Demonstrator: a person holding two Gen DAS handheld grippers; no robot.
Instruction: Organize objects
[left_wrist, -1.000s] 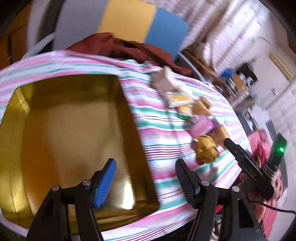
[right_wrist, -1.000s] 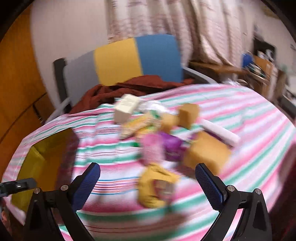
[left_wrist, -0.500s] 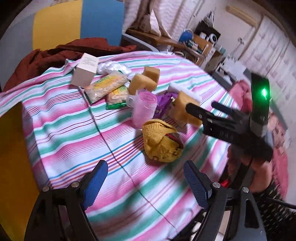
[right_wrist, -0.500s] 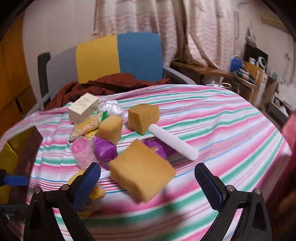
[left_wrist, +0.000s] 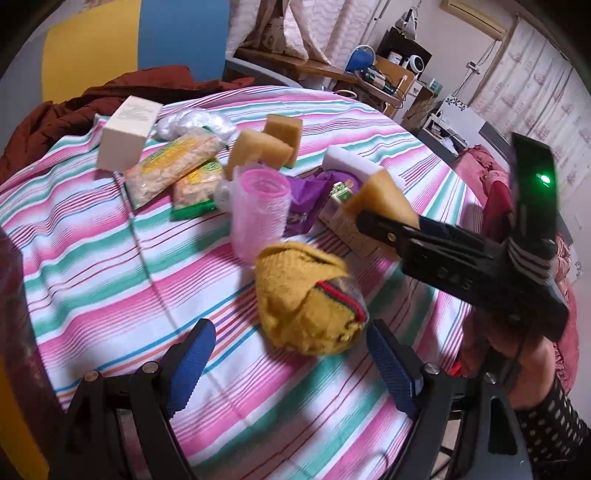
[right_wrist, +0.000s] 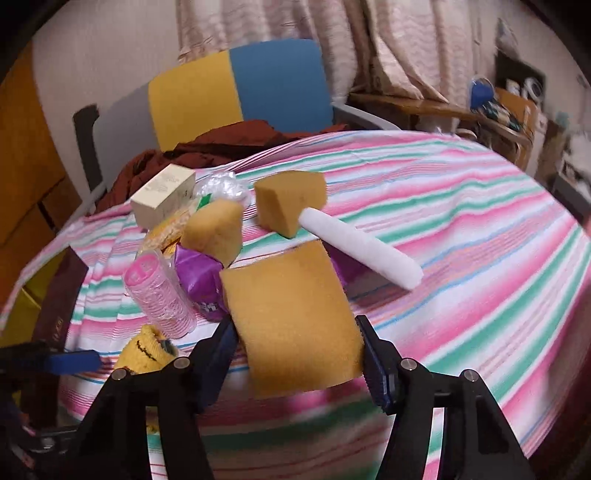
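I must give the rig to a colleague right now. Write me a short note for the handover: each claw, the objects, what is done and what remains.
Right claw: closing around the big sponge, which sits between its pads.
Left claw: open, empty, just in front of the yellow knit bundle.
Objects: pink roller, two smaller sponges, snack packets, cream box, white foam stick, all on the striped cloth.
Done: nothing visibly sorted.
Left: lift the sponge, then clear the rest.

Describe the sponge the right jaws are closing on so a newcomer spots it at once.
On the striped tablecloth, find the cluttered pile. Nearest the camera lies a large flat tan sponge block, between the closing jaws of the right gripper. It is broader and flatter than the two chunkier sponges behind.
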